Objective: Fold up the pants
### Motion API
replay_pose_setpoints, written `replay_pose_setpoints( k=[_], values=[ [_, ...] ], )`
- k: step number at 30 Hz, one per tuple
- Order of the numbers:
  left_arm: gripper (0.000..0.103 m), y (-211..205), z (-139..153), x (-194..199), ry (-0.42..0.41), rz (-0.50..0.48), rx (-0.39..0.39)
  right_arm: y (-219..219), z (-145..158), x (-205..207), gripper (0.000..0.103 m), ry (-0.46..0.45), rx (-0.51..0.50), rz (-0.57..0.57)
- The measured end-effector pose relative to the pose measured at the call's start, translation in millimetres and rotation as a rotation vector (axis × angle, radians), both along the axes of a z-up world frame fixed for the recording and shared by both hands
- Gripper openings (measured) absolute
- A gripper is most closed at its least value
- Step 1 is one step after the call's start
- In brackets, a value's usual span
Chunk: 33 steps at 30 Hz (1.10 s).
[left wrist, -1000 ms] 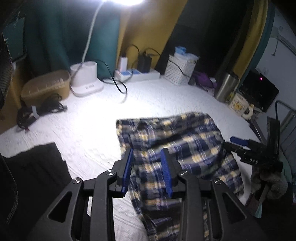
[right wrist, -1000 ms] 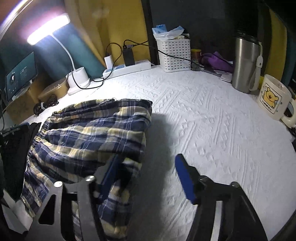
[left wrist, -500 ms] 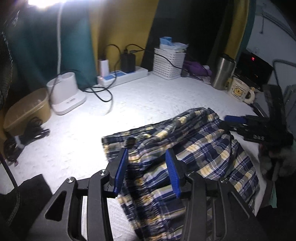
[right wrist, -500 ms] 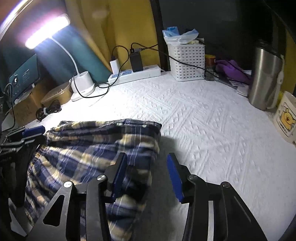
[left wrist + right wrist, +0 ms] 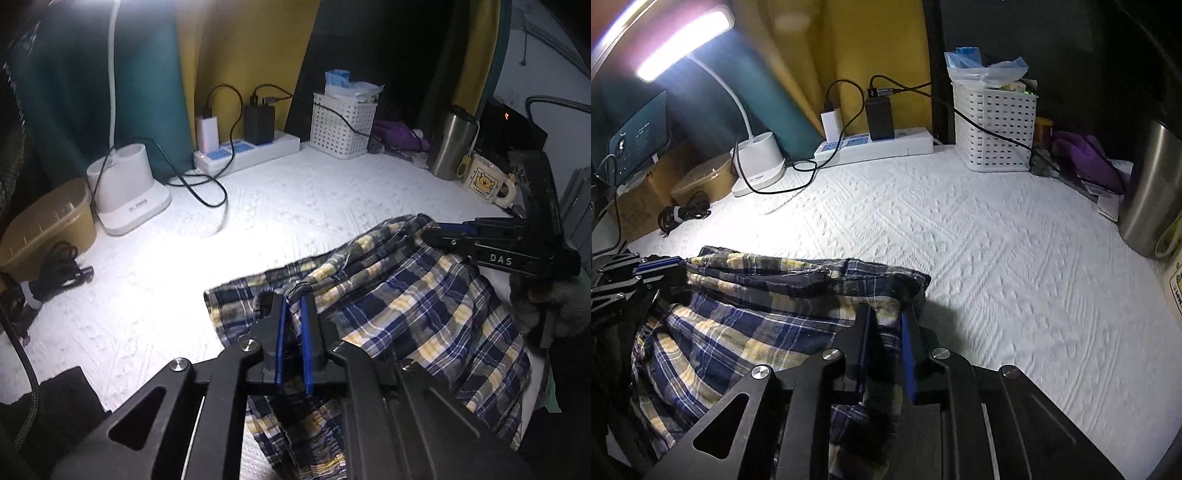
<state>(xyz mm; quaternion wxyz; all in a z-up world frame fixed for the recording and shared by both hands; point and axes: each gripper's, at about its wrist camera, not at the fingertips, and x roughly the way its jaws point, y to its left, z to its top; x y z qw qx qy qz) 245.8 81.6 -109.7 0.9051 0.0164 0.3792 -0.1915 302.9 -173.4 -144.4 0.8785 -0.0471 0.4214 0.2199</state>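
On the lamp-lit white desk (image 5: 979,236), the soft, light plaid pants (image 5: 406,306) are pinched at their far edge by both hand-held grippers, the left hand-held gripper (image 5: 293,306) shut on a fabric fold and the right hand-held gripper (image 5: 886,321) closing on the corner between its jaws.

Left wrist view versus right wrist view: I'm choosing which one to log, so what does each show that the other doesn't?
Only the left wrist view shows the bear mug whole and the gloved hand holding the right gripper.

Only the right wrist view shows the lit lamp head and a dark screen.

Both show the plaid pants pinched by both grippers, the white basket and the power strip.
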Motion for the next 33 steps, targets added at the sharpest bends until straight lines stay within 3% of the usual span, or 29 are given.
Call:
replay_pose_setpoints(
  k=[9,17,19,21,23,25,33],
  values=[
    [0.005,8,-13,10,0.031,0.025,-0.004,3,-8,22,0.016,0.054,0.048,-0.027],
    [0.005,7,-25,12,0.027,0.034,0.043,10,-14,36,0.017,0.048,0.014,-0.022],
    [0.005,8,-24,13,0.029,0.04,0.038,10,-12,39,0.026,0.053,0.012,-0.024],
    [0.01,14,-20,14,0.035,0.063,0.013,5,-7,40,0.049,0.039,0.001,-0.051],
    [0.01,21,-15,12,0.026,0.081,-0.019,-1,-2,37,0.065,0.015,-0.006,-0.072],
    [0.012,26,-9,10,0.024,0.101,-0.037,-11,4,33,0.066,-0.001,-0.004,-0.089],
    [0.038,36,16,-20,-0.043,0.154,-0.114,-51,21,-6,0.066,-0.019,0.009,-0.143]
  ],
)
